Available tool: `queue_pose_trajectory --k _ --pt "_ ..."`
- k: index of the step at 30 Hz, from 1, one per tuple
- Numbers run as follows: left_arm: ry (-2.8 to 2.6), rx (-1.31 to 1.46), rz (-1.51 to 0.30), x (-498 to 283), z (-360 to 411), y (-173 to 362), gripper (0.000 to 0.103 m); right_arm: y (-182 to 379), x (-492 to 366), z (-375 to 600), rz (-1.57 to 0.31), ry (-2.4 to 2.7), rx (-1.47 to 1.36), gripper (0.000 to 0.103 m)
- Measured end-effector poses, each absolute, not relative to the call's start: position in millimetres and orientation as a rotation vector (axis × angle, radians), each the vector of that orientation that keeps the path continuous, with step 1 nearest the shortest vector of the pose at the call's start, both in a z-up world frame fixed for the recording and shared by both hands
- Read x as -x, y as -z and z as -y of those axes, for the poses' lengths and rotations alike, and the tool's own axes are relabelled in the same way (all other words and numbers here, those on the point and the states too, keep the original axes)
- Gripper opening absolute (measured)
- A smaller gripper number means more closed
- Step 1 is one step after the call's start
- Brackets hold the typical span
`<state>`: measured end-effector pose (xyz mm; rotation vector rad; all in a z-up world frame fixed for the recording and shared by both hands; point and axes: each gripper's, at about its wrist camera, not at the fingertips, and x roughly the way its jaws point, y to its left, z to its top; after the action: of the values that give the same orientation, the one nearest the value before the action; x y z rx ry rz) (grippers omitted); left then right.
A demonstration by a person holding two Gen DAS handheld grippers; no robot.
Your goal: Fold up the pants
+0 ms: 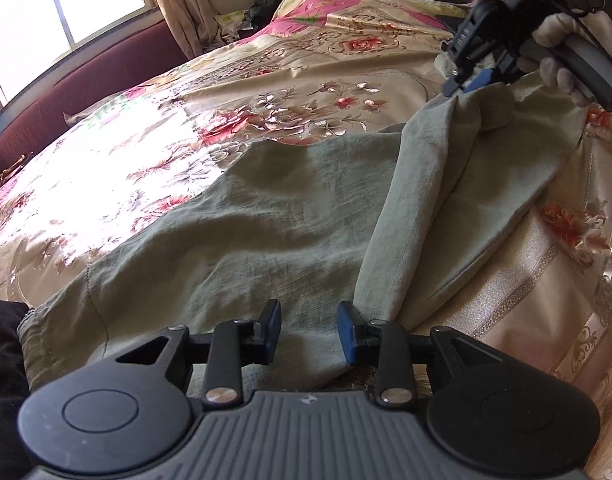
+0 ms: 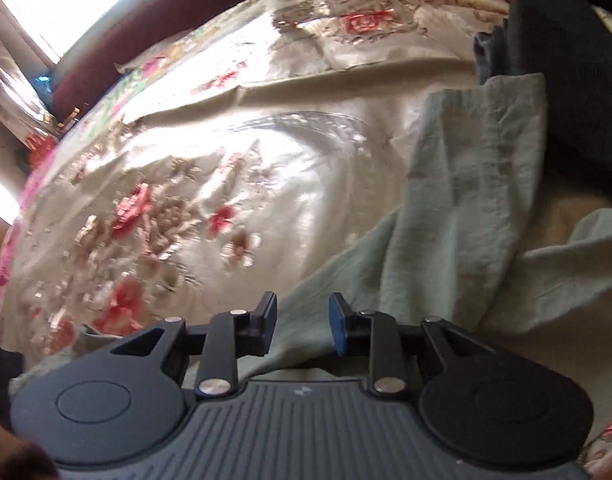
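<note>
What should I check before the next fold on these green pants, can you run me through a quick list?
1. Pants lie on the bedspread: ok.
2. Left gripper open, nothing between its fingers: ok.
3. Right gripper open, fingers clear of cloth: ok in its own view; the left view is too unclear to confirm.
4. Leg folded over lies flat: not ok, it is bunched and raised.
5. Waistband edge squared up: cannot tell.
</note>
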<state>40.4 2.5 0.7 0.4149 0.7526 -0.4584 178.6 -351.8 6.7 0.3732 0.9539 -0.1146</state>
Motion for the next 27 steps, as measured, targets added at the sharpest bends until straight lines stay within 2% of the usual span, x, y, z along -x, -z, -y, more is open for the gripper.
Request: queue_pose_trajectory --k 4,8,10,11,16,19,23,24,27 --pt "0.474 -0.383 -0.743 -40.7 -8.3 3.2 0.048 2.2 -147.4 394.4 -1.043 0.276 -0.334 0.031" --pt "0.475 -0.356 -0.744 -41.9 -10.4 4.0 0.048 -4.1 -131.1 413.5 -1.037 0.367 -0.349 0.032" --pt "0.475 -0.350 -0.741 -41.8 -10.8 4.2 0.048 -11.6 -120.2 424.5 -1.002 0.448 -0.374 0.044" --pt "0.477 -0.345 -0.739 -41.8 -11.0 4.9 0.048 -13.6 -113.5 430.8 -0.983 0.499 -0.392 0.046" --pt "0.484 -0.335 -0.732 -42.6 -12.5 6.0 0.048 -35.6 -111.9 396.7 -0.870 0.336 -0.354 0.045" --pt "0.478 -0.341 -0.731 -41.3 -11.3 5.3 0.048 -30.4 -141.7 374.9 -0.896 0.201 -0.423 0.043" --pt "0.464 -0.345 -0.727 -40.5 -9.0 4.8 0.048 -2.5 -177.0 373.5 -1.007 0.322 -0.411 0.042" --pt "0.463 -0.344 -0.725 -39.8 -9.1 5.1 0.049 -1.8 -175.6 382.2 -0.993 0.361 -0.412 0.039" --pt "0.476 -0.328 -0.724 -40.9 -11.7 6.9 0.049 -8.6 -164.7 418.1 -0.942 0.501 -0.452 0.041"
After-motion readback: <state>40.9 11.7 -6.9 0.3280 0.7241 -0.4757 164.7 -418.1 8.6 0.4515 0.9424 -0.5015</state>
